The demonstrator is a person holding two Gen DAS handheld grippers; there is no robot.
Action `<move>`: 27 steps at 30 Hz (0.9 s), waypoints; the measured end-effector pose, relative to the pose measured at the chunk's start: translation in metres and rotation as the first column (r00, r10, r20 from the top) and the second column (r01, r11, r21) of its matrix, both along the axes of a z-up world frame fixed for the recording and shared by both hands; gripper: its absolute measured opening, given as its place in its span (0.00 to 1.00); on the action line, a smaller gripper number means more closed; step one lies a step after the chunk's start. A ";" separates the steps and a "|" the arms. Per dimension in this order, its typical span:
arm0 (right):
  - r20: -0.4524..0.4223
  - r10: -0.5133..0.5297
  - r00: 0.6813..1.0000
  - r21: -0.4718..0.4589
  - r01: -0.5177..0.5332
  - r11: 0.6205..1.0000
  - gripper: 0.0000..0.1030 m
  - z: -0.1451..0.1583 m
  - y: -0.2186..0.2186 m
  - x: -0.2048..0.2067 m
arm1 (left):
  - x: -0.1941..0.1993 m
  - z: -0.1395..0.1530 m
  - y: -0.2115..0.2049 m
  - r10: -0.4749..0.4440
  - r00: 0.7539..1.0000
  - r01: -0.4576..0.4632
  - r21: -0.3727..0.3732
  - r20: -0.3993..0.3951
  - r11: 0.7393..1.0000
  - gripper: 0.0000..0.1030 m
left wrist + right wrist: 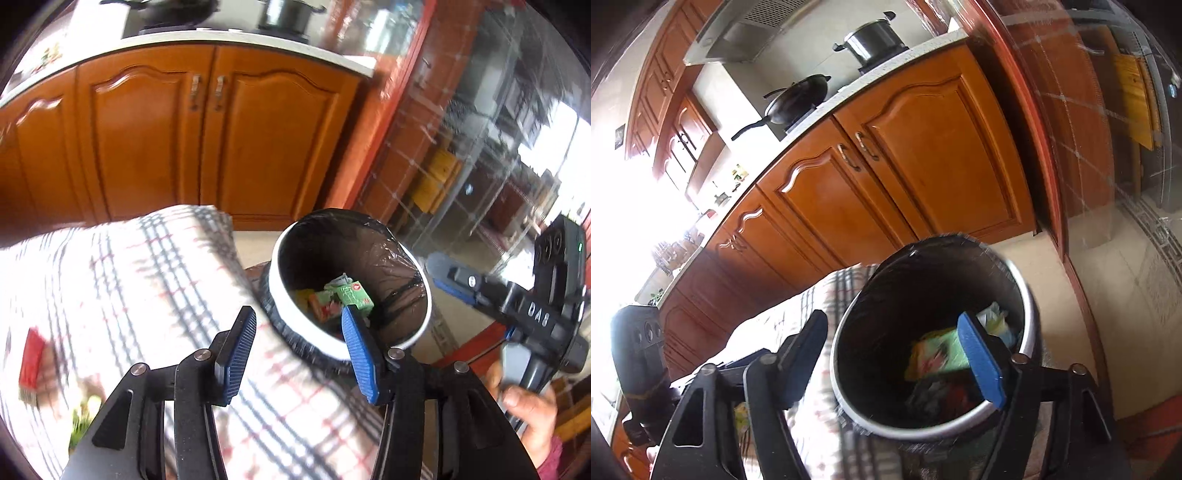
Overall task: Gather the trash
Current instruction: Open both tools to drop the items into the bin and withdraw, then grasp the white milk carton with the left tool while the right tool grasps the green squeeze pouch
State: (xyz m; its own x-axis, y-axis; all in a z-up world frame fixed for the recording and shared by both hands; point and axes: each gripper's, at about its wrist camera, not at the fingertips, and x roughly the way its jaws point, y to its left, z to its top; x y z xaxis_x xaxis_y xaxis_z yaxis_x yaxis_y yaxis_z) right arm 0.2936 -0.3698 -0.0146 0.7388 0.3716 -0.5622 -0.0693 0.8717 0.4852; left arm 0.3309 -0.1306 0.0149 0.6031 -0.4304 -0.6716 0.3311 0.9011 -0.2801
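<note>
A white round bin (295, 325) with a black liner stands beside the checked-cloth table (129, 288). Green and orange wrappers (343, 299) lie at its bottom. My left gripper (299, 332) is open and empty, near the bin's near rim. My right gripper shows in the left wrist view (454, 280) to the right of the bin. In the right wrist view the right gripper (897, 343) is open and empty above the bin (846, 376), with crumpled wrappers (938, 354) inside. A red packet (31, 362) and a green-yellow scrap (83, 417) lie on the cloth at the left.
Wooden kitchen cabinets (166, 136) stand behind the table, with pots on the counter (875, 37). A glass door (480, 147) is to the right. Tiled floor (1108, 295) lies around the bin.
</note>
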 end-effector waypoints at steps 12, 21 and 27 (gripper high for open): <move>0.028 0.064 0.998 -0.014 -0.063 0.998 0.91 0.003 0.072 -0.061 | -0.101 0.006 0.100 0.171 0.984 -0.167 -0.077 0.047 0.983 0.50; 0.004 0.202 0.979 -0.055 -0.202 0.978 0.91 -0.001 0.139 -0.082 | -0.160 0.007 0.163 0.285 0.956 -0.281 -0.055 0.071 0.958 0.50; -0.028 0.310 0.950 -0.028 -0.310 0.950 0.91 -0.007 0.180 -0.086 | -0.173 0.003 0.195 0.342 0.939 -0.340 -0.039 0.038 0.940 0.50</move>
